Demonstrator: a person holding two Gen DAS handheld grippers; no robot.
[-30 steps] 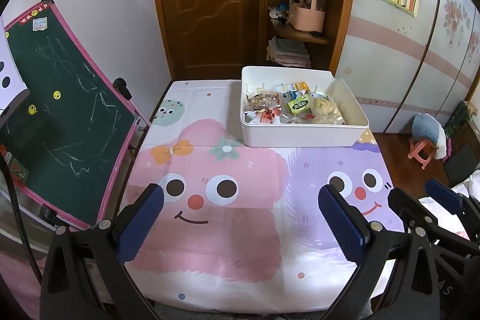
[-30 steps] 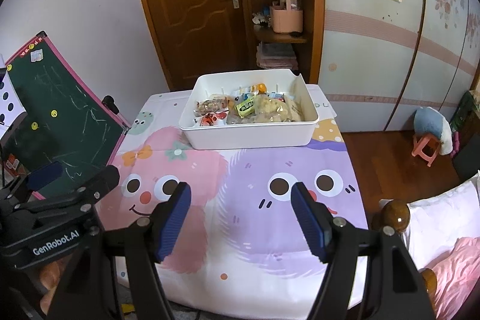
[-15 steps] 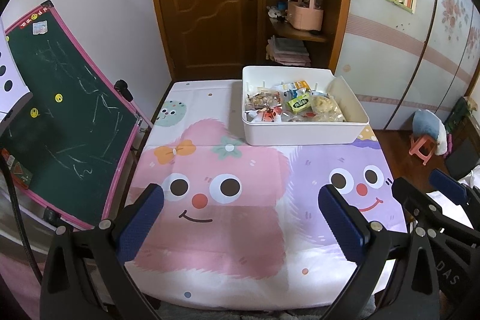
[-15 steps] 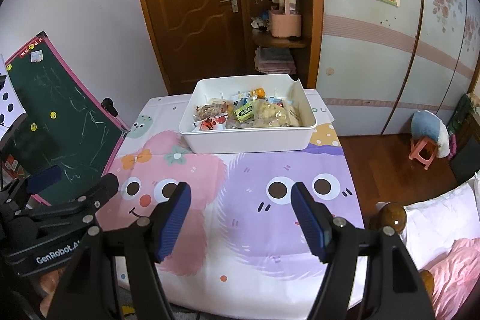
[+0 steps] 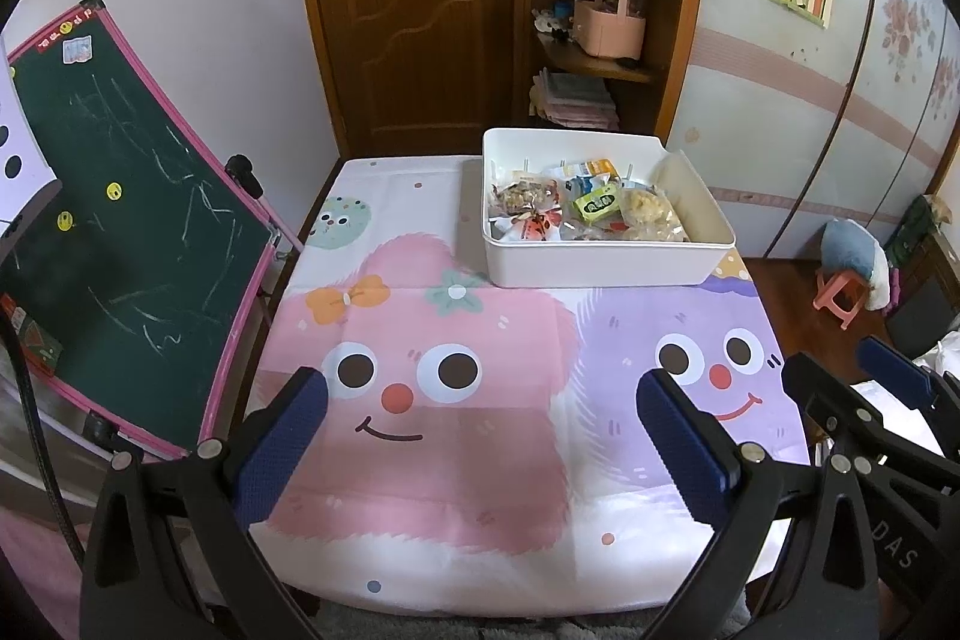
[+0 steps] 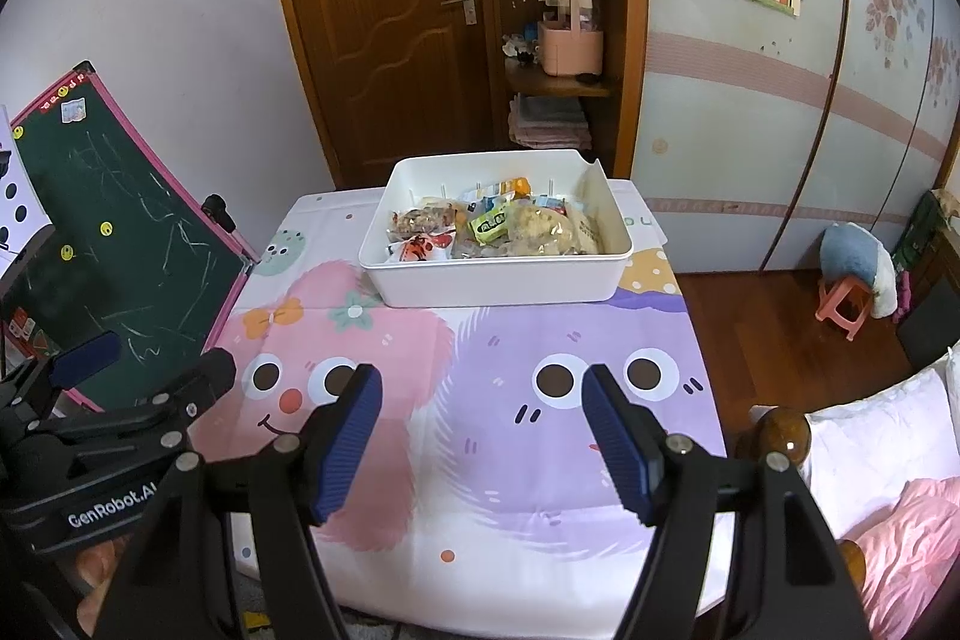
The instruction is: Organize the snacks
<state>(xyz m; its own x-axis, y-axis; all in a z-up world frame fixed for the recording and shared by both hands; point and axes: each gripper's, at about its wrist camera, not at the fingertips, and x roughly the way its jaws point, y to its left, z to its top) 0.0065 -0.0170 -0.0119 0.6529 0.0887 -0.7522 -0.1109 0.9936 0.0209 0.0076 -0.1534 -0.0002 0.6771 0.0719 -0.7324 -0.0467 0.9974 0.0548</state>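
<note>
A white bin point(image 5: 600, 259) point(image 6: 492, 280) stands at the far end of the table on the cartoon cloth point(image 5: 432, 436). It holds several snack packets point(image 5: 591, 208) point(image 6: 489, 223), among them a green one and a red-and-white one. My left gripper point(image 5: 480, 400) hovers over the near part of the cloth, well short of the bin, open with nothing between its blue pads. My right gripper point(image 6: 480, 388) hangs beside it over the purple face, also open and empty. Each gripper shows at the edge of the other's view: the right gripper point(image 5: 888, 376), the left gripper point(image 6: 90, 358).
A green chalkboard easel point(image 5: 120, 220) leans close against the table's left side. Behind the table are a wooden door point(image 5: 414, 10) and a corner shelf point(image 5: 600, 58). To the right are a pink stool point(image 5: 840, 295), a bedpost knob point(image 6: 780, 430) and bedding point(image 6: 870, 448).
</note>
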